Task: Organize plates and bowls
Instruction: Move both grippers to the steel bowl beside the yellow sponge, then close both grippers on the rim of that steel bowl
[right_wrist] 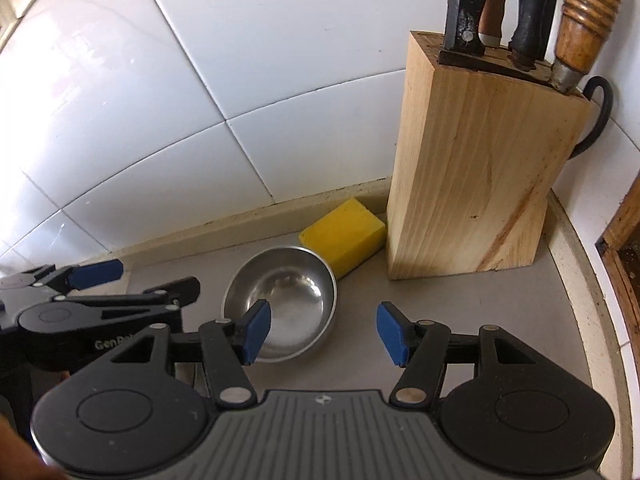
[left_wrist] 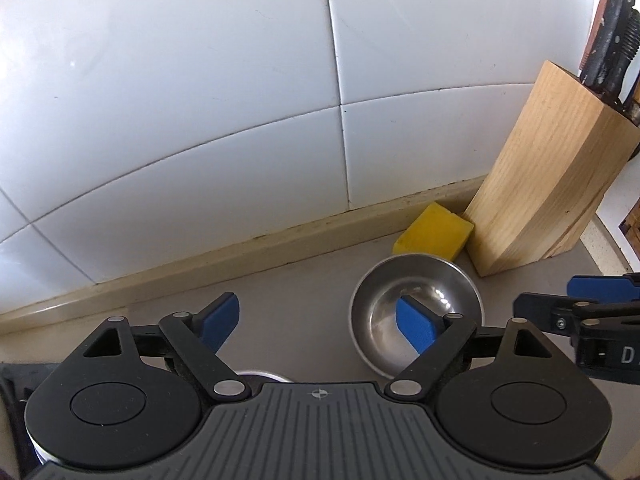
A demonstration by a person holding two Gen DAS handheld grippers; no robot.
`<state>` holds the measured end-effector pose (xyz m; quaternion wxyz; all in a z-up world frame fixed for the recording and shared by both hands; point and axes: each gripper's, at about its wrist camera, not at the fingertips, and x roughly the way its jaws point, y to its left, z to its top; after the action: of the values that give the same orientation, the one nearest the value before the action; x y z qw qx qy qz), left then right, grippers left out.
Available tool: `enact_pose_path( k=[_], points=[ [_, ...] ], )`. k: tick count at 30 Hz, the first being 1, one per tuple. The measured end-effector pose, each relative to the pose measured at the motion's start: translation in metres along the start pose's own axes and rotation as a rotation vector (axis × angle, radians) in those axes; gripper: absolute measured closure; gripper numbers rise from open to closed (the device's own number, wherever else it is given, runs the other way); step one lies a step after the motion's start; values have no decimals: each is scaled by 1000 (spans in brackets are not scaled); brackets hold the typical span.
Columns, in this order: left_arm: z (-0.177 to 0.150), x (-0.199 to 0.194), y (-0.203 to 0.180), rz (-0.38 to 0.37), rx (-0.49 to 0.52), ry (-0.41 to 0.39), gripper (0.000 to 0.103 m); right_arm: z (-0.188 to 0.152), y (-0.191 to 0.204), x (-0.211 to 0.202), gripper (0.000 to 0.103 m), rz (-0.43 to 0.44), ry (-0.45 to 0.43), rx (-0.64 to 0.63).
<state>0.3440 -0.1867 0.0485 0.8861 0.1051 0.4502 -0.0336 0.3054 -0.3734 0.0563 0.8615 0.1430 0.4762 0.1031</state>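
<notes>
Left wrist view: the left hand-held gripper (left_wrist: 316, 322) stands wide open with nothing between its blue pads. Its right pad (left_wrist: 414, 326) shows in front of the steel bowl (left_wrist: 416, 312); contact cannot be confirmed. The bowl sits upright and empty on the grey counter (left_wrist: 288, 280), near the counter's back edge where it meets the white tiled wall (left_wrist: 200, 100). A yellow sponge (left_wrist: 434, 234) lies just behind the bowl against the back edge, touching a wooden knife block (left_wrist: 536, 196) that stands toward the back right corner and carries several dark-handled knives (left_wrist: 612, 40).

Right wrist view: the right hand-held gripper (right_wrist: 324, 330) is partly open and holds nothing. Its left pad (right_wrist: 256, 332) overlaps the bowl's (right_wrist: 284, 304) near rim; its right pad (right_wrist: 392, 332) is over bare counter. The left hand-held gripper appears at the left, beside the bowl.
</notes>
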Motion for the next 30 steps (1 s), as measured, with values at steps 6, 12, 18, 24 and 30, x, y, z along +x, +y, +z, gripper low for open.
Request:
enact_pose_path(
  k=[6, 12, 18, 24, 30],
  points=[
    [11, 15, 1, -1, 4, 9, 19, 14, 3, 15, 71, -17, 8, 6],
    [14, 38, 2, -8, -10, 44, 18, 19, 1, 39, 67, -25, 41, 17],
    [9, 55, 2, -10, 4, 81, 18, 17, -2, 60, 67, -14, 82, 29],
    [6, 73, -1, -11, 40, 116, 18, 14, -8, 71, 67, -15, 118, 55],
    [-1, 87, -7, -18, 68, 156, 24, 8, -15, 87, 67, -30, 168, 90]
  ],
)
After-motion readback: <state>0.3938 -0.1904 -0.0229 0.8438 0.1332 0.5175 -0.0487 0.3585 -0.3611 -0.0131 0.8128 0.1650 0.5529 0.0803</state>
